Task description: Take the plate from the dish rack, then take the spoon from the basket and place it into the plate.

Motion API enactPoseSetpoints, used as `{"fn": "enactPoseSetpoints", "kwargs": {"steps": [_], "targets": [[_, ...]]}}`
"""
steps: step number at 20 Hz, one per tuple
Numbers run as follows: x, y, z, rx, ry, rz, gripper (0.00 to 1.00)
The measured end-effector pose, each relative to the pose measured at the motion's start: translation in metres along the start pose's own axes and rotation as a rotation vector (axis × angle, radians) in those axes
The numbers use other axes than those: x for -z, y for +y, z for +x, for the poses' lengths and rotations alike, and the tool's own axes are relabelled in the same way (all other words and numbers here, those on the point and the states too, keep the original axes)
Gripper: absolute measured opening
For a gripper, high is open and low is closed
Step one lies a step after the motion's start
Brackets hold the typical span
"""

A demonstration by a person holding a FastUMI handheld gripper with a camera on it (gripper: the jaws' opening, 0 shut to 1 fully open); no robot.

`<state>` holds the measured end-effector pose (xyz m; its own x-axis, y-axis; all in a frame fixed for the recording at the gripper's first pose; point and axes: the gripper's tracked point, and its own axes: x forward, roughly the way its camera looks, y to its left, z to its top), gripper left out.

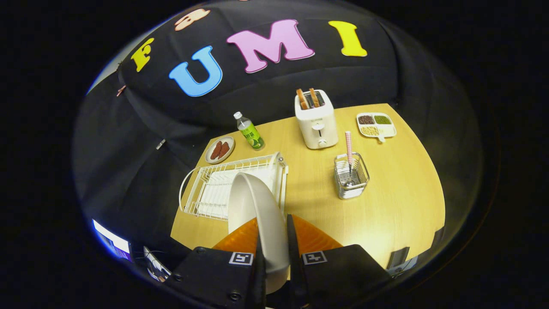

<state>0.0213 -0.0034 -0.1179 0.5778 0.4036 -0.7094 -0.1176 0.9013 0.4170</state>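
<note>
Gripper (pixel 274 240): clamped on the rim of a white round ceramic plate (pixel 253 201) (held on edge, above the white wire dish rack (pixel 214 189) at the bench's (pixel 399 193) left edge). Pink-handled spoon (pixel 348 148): upright in the wire basket (pixel 351 176), mid-bench.

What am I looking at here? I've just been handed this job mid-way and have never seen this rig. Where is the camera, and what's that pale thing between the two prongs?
The camera rides on a hand-held two-finger gripper and looks forward along its fingers. They are shut on the plate, held on edge, above the white dish rack it comes from. Below is a wooden table. Beyond the fingers to the right stands a wire basket with the spoon, its striped handle sticking up. Further back are a toaster with bread in its slots, a green bottle, a small dish of sausages and a divided tray of beans.
</note>
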Motion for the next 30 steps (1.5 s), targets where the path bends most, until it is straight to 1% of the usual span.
{"fn": "enactPoseSetpoints", "kwargs": {"steps": [3, 5, 8, 11, 14, 15, 16, 18, 19, 21, 22, 24, 25, 26, 29, 30], "targets": [[0.032, -0.037, -0.012, -0.026, 0.046, 0.041, 0.27], [0.054, -0.061, -0.010, -0.044, 0.085, 0.076, 0.27], [0.079, -0.100, 0.020, -0.050, 0.149, 0.083, 0.26], [0.094, -0.124, 0.056, -0.081, 0.185, 0.044, 0.27], [0.102, -0.131, 0.093, -0.158, 0.210, -0.004, 0.27], [0.102, -0.129, 0.097, -0.191, 0.219, 0.015, 0.27], [0.103, -0.130, 0.104, -0.204, 0.231, 0.034, 0.27], [0.105, -0.138, 0.116, -0.202, 0.236, 0.032, 0.29], [0.104, -0.138, 0.119, -0.218, 0.237, 0.039, 0.31], [0.103, -0.137, 0.125, -0.227, 0.228, 0.031, 0.31], [0.104, -0.142, 0.126, -0.212, 0.222, 0.009, 0.31], [0.108, -0.153, 0.129, -0.182, 0.228, -0.052, 0.36], [0.111, -0.162, 0.130, -0.147, 0.231, -0.099, 0.42], [0.110, -0.170, 0.131, -0.123, 0.215, -0.146, 0.55], [0.086, -0.169, 0.122, -0.118, 0.133, -0.233, 0.97], [0.075, -0.167, 0.118, -0.113, 0.094, -0.256, 0.97]]}}
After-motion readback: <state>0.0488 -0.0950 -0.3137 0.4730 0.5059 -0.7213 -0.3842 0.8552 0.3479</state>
